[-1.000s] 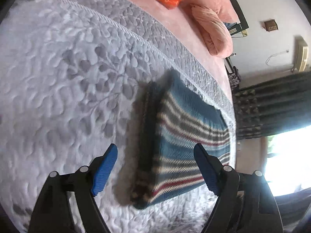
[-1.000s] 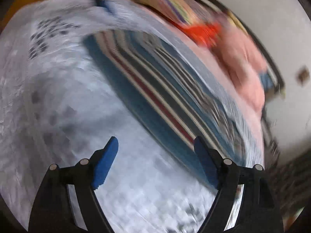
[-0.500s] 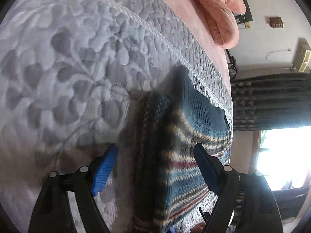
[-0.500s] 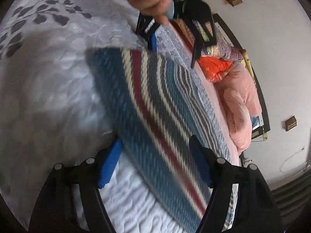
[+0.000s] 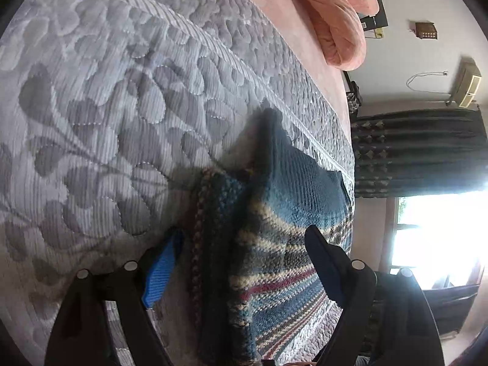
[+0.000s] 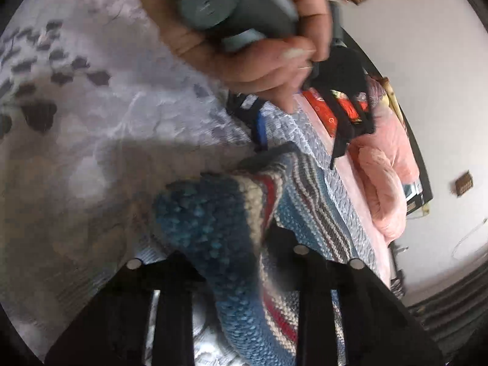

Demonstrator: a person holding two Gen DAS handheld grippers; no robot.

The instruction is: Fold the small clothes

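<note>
1. The bed point(image 5: 128, 97), under a grey leaf-quilted cover, fills most of the room; dark curtains point(image 5: 421, 152) hang by a bright window.
2. The striped knitted garment point(image 5: 283, 219) lies on it, apparently folded at least once; more folding seems left.
3. The right tool point(image 6: 235, 262) is clenched on the garment's blue end.
4. The left tool point(image 5: 241, 262) straddles its edge, jaws spread.

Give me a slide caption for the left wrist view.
Open left gripper straddles the folded blue striped knitted garment on a grey quilted bedspread.
</note>
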